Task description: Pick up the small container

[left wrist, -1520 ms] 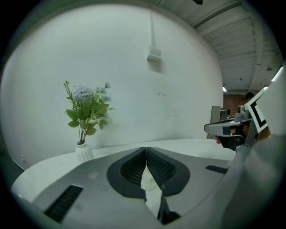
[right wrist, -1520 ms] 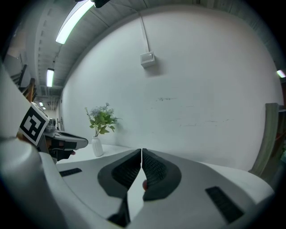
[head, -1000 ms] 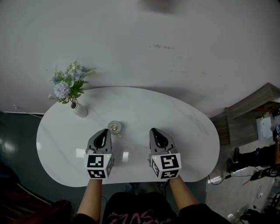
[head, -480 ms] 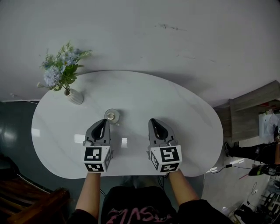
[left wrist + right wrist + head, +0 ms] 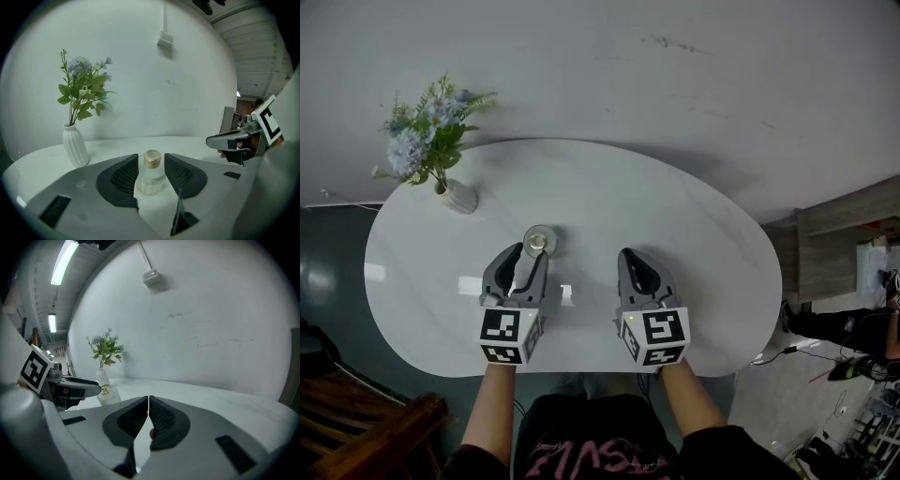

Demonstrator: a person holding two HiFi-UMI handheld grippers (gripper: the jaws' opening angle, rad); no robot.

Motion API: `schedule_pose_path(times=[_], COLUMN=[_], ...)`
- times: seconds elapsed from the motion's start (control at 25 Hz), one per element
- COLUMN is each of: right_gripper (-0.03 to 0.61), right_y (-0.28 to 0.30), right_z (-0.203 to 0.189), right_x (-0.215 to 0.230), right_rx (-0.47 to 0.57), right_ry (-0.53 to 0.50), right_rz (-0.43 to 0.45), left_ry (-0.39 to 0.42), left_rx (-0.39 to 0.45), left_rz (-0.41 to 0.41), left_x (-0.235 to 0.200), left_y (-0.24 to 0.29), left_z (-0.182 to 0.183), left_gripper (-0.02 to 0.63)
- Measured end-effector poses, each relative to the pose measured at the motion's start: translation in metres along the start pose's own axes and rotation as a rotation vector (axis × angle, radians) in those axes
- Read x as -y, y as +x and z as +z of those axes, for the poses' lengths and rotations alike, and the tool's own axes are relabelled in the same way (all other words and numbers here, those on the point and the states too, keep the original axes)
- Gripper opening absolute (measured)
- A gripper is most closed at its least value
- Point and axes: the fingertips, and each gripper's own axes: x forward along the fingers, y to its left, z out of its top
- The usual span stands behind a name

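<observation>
Our left gripper point(image 5: 151, 157) had its jaws standing wide apart, having just been opening, and the small container point(image 5: 150, 178) stood in the gap at their tips. It was a clear little bottle with a gold cap point(image 5: 152, 158), upright on the table point(image 5: 694, 234). We saw a sliver of daylight on either side of it, so neither pad point(image 5: 125, 177) pressed on the glass. From the head view the same held: the left gripper point(image 5: 528, 258) reached toward the small container point(image 5: 537, 240), which sat right at the jaw tips, a little left of the table's middle.

Our right gripper point(image 5: 148, 401) had its jaws drawn together, pad against pad, with nothing clamped between them. In the head view it point(image 5: 636, 258) hovered over the bare tabletop beside the left one, clear of the bottle. Looking along it, we could make out the small container point(image 5: 108, 393) off to the left, next to the left gripper's jaw.

Farther out, a ribbed white vase point(image 5: 75, 145) of blue and white flowers point(image 5: 84, 89) stood near the table's far left edge, well apart from the bottle. Behind the table rose a plain pale wall point(image 5: 197, 84).
</observation>
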Motion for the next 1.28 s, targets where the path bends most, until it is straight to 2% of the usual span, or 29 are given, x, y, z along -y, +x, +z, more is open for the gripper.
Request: schedule_pose_path(times=[0.2, 0.68, 1.28], right_gripper=[0.067, 0.067, 0.067], right_y=[0.002, 0.013, 0.016], right_z=[0.001, -0.001, -0.004], right_x=[0.004, 0.015, 0.021], right_rx=[0.004, -0.009, -0.019], right_ry=[0.004, 0.016, 0.031], right_rz=[-0.004, -0.02, -0.029], left_ry=[0.002, -0.003, 0.016], left_rx=[-0.007, -0.017, 0.006], left_rz=[0.005, -0.003, 0.033], left_x=[0.0, 0.002, -0.003], left_y=[0.007, 0.024, 0.024], left_z=[0.0, -0.002, -0.004], left_gripper=[0.173, 0.173, 0.172])
